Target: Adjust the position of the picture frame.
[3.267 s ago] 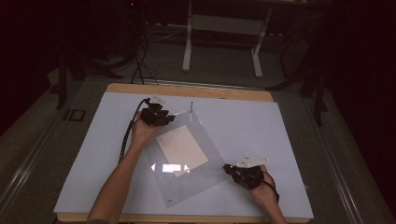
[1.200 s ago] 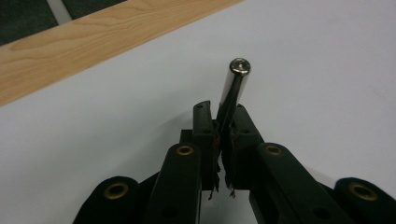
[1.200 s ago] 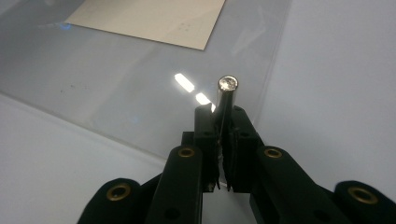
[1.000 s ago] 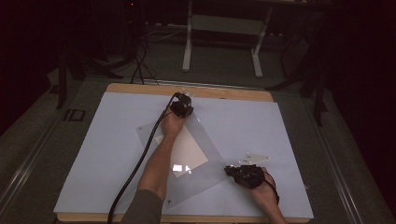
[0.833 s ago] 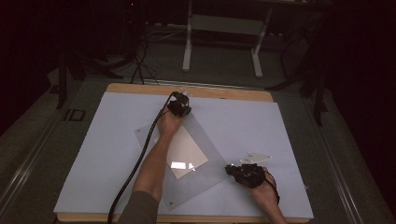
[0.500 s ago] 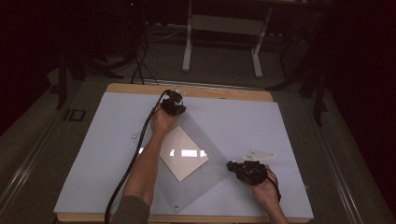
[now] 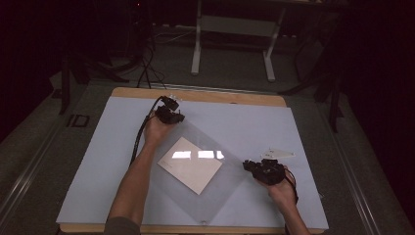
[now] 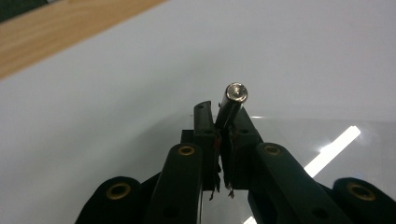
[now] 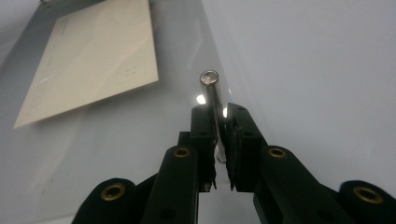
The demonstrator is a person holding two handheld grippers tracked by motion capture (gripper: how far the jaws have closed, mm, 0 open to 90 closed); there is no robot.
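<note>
A clear plastic sheet (image 7: 215,196) lies cornerwise on the white mat (image 7: 98,161), with a beige card (image 7: 191,164) at its middle. My left gripper (image 7: 171,115) is at the sheet's far corner. In the left gripper view this gripper (image 8: 219,116) is shut on a short metal pin (image 8: 236,95). My right gripper (image 7: 252,166) is at the sheet's right corner. In the right gripper view it (image 9: 218,114) is shut on a thin metal pin (image 9: 210,79), with the card (image 9: 93,56) lying beyond it. Where each pin meets the sheet is hidden by the jaws.
The mat covers a wooden table (image 7: 220,96), whose bare edge shows at the back. Beyond it stand a desk frame (image 7: 235,29) and cables on the dark floor. The left gripper's cable (image 7: 139,137) trails along the forearm.
My left hand has moved left along the back of the mat, and the sheet's far corner has gone with it. The sheet and card have turned on the mat. The right hand has barely moved.
</note>
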